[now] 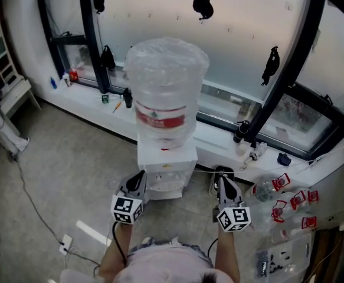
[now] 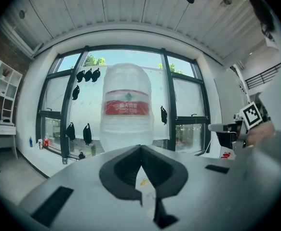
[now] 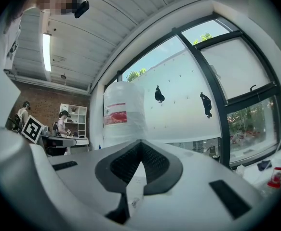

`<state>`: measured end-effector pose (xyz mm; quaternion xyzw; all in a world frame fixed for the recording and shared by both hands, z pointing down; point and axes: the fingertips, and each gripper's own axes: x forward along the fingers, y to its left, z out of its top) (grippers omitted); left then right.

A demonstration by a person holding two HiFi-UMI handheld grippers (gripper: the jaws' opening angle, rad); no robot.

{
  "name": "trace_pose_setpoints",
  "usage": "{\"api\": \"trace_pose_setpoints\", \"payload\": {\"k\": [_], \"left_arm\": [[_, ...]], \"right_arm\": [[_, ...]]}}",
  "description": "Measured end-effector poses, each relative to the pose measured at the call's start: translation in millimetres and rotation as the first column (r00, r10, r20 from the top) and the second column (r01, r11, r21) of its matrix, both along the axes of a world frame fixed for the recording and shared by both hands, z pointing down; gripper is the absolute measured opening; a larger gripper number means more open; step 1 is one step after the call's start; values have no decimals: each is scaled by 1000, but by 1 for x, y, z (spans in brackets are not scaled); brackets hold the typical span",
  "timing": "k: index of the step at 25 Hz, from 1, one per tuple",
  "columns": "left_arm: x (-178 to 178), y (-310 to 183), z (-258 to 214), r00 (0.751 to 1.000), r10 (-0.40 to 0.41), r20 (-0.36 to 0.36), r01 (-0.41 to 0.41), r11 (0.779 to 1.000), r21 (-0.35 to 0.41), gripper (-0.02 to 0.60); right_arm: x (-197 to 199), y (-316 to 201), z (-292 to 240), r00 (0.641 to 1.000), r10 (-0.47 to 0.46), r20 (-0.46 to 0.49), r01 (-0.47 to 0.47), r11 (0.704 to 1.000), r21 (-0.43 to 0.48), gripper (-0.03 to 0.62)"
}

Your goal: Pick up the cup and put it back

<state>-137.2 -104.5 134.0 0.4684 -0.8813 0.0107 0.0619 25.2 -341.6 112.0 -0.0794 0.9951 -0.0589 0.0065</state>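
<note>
No cup shows in any view. A white water dispenser [image 1: 167,168] carries a large clear bottle [image 1: 164,87] with a red label, straight ahead of me by the window. My left gripper [image 1: 138,180] is held low at the dispenser's left side and my right gripper [image 1: 224,181] at its right, both apart from it. Both point up towards the bottle [image 2: 127,107] [image 3: 123,113]. The left gripper [image 2: 141,148] is shut with nothing between its pads, and so is the right gripper [image 3: 140,144].
A long white window sill [image 1: 219,135] with small items runs behind the dispenser. Several plastic bottles with red labels [image 1: 282,194] and a power strip [image 1: 281,258] lie at the right. A cable [image 1: 33,208] trails over the floor at the left. People stand by a shelf [image 3: 65,124] far off.
</note>
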Motion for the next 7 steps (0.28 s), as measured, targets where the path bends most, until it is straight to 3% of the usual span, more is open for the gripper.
{"api": "trace_pose_setpoints", "payload": {"k": [7], "left_arm": [[0,6,6,1000,-14,-14,15,1000,8,25]], "right_arm": [[0,6,6,1000,-11,-11,11,1000,-10,17]]}}
